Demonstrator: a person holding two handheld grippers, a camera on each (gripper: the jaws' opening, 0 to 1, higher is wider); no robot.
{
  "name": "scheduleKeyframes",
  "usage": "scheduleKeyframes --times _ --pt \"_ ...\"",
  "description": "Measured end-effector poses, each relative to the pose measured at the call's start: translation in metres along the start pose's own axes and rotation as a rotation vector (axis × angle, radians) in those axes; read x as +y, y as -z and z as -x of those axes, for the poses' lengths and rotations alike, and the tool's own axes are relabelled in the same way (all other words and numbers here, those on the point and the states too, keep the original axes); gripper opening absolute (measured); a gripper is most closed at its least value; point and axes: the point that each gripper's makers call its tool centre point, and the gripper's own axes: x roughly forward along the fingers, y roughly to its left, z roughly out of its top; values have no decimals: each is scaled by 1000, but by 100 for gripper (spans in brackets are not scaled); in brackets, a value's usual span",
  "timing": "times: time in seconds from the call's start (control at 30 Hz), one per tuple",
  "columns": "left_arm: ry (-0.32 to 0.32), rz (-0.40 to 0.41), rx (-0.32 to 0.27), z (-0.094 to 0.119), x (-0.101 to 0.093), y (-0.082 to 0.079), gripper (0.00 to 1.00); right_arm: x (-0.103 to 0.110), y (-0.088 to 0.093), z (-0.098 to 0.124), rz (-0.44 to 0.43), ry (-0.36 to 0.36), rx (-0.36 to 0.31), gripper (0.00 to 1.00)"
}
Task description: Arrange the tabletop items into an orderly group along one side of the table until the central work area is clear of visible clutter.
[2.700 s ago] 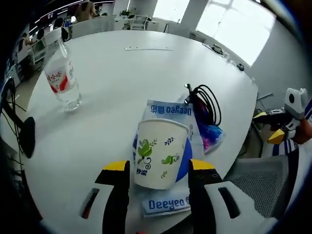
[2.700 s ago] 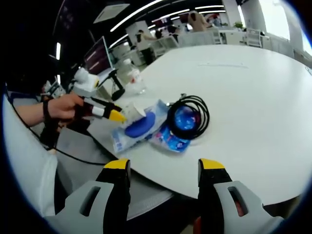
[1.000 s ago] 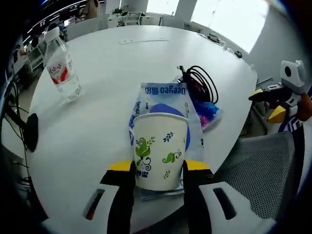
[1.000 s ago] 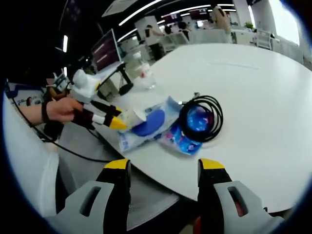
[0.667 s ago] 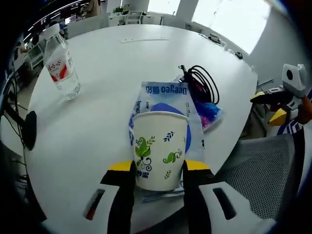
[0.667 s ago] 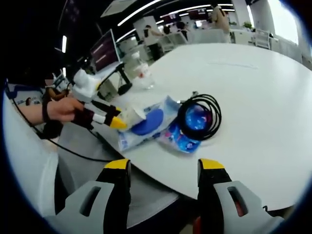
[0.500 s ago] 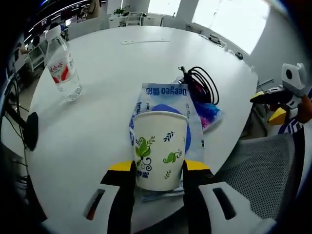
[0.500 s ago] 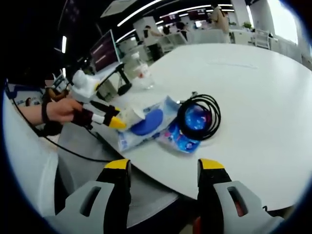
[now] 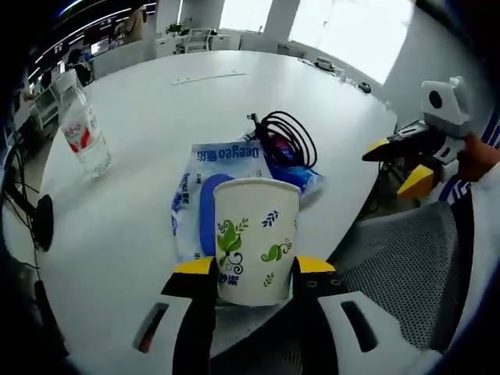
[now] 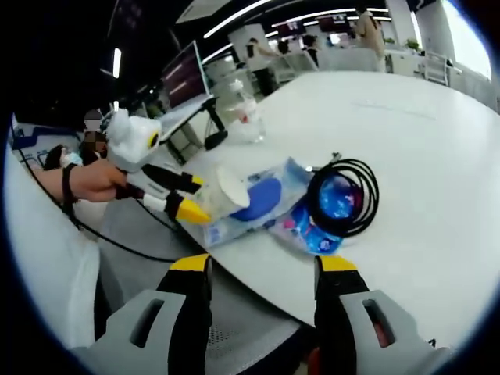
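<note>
Left hand-held gripper [image 9: 246,273] clamps the paper cup [image 9: 256,238], now lifted off the wipes pack [image 9: 205,205] at 12 o'clock, near the tabletop [image 9: 156,117] edge.

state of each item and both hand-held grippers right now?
paper cup: upright, clamped in left hand-held gripper, at table edge
right hand-held gripper: open, empty, off the table
wipes pack: flat on the table
black cable: coiled, on blue packet
water bottle: upright, capped
</note>
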Motion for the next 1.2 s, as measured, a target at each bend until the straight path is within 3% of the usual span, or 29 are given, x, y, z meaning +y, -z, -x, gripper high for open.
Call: scheduleKeyframes --times 0.27,0.53,1.2 --pt "77 -112 -4 -3 -38 -5 37 13 -10 -9 4 -64 -14 49" --pt "142 -242 -22 -2 -64 -10 37 30 -7 -14 -9 -125 -15 45" --pt "197 -350 -19 -4 -82 -14 37 46 -6 -18 -28 -195 -13 31"
